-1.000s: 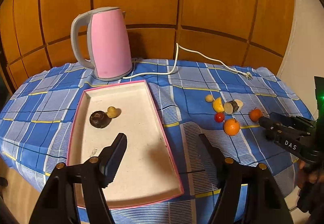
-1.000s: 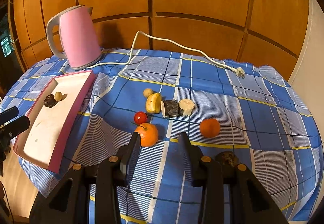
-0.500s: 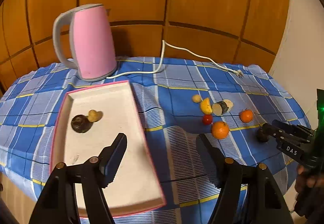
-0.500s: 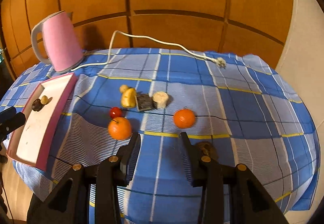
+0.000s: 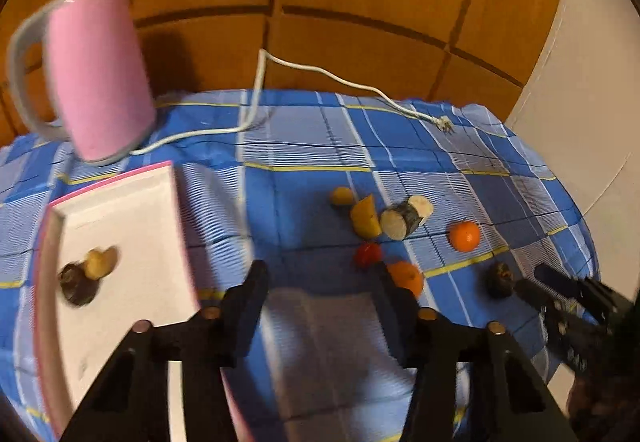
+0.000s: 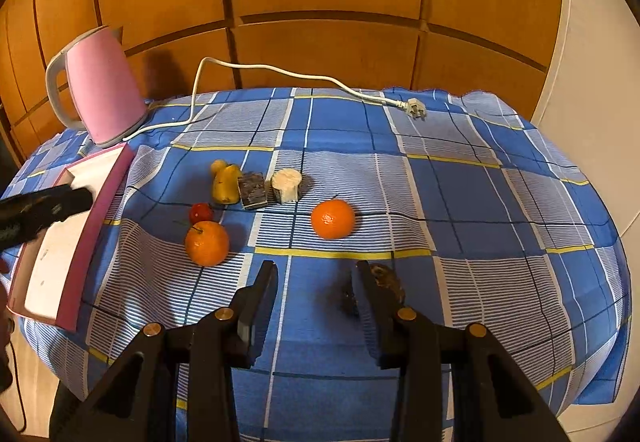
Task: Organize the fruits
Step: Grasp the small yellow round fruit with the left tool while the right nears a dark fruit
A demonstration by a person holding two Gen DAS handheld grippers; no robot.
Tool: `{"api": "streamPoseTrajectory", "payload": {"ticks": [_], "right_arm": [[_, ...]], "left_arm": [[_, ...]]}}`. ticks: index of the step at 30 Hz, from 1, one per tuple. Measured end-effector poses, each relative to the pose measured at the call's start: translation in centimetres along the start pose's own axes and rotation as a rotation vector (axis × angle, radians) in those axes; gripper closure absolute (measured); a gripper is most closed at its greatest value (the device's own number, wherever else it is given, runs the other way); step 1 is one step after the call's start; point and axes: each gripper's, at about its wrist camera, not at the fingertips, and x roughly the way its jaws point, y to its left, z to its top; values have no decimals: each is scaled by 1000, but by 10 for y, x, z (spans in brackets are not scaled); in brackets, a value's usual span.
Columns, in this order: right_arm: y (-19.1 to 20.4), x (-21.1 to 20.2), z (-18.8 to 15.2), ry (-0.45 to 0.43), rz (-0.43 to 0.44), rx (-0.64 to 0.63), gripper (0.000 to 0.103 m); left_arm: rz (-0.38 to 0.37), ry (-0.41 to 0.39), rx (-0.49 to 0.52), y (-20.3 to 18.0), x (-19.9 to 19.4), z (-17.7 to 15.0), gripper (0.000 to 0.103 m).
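The left tongs [image 5: 320, 282] hang over the checked cloth between the pink-rimmed tray [image 5: 176, 226] and the loose fruit, their jaws closing with nothing between them. The right tongs [image 6: 316, 282] stand partly open and empty over the near edge of the counter [image 6: 500, 226]; a dark fruit [image 6: 386, 280] lies just behind the right-hand jaw, half hidden by it and outside the gap.

Two pieces already sit in the tray: a dark round fruit [image 5: 76, 284] touching a small yellow one [image 5: 98, 262]. Everything else is out on the cloth — a near orange [image 6: 207, 243] with a red cherry-like fruit [image 6: 201, 213] just beside it, a second orange [image 6: 333, 219] apart to the right, and a tight cluster of a yellow piece [image 6: 225, 184], a dark block [image 6: 253, 191] and a pale stump [image 6: 286, 185].

I judge the sorting barely begun, and the risks plain:

- The oranges are round, so jaws closing off-centre would likely squirt one away, toward the counter's edge.
- The cherry sits so near the orange that a grab at either may knock the other.
- The dark fruit is outside the right jaws; closing from here would catch nothing or shove it along.
- The left view is smeared, so aim taken from it is doubtful.
- The kettle's cord [image 6: 280, 72] trails behind the fruit; a long reach could snag it.
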Motion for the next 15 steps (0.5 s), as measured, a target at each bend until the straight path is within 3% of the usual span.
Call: {"api": "streamPoseTrajectory", "payload": {"ticks": [3, 15], "right_arm": [[-1, 0, 1, -5, -5, -6, 64], [-18, 9, -1, 24, -27, 16, 64]], "left_arm": [[-45, 35, -20, -3, 23, 18, 61], [-74, 163, -87, 0, 112, 69, 71]]}}
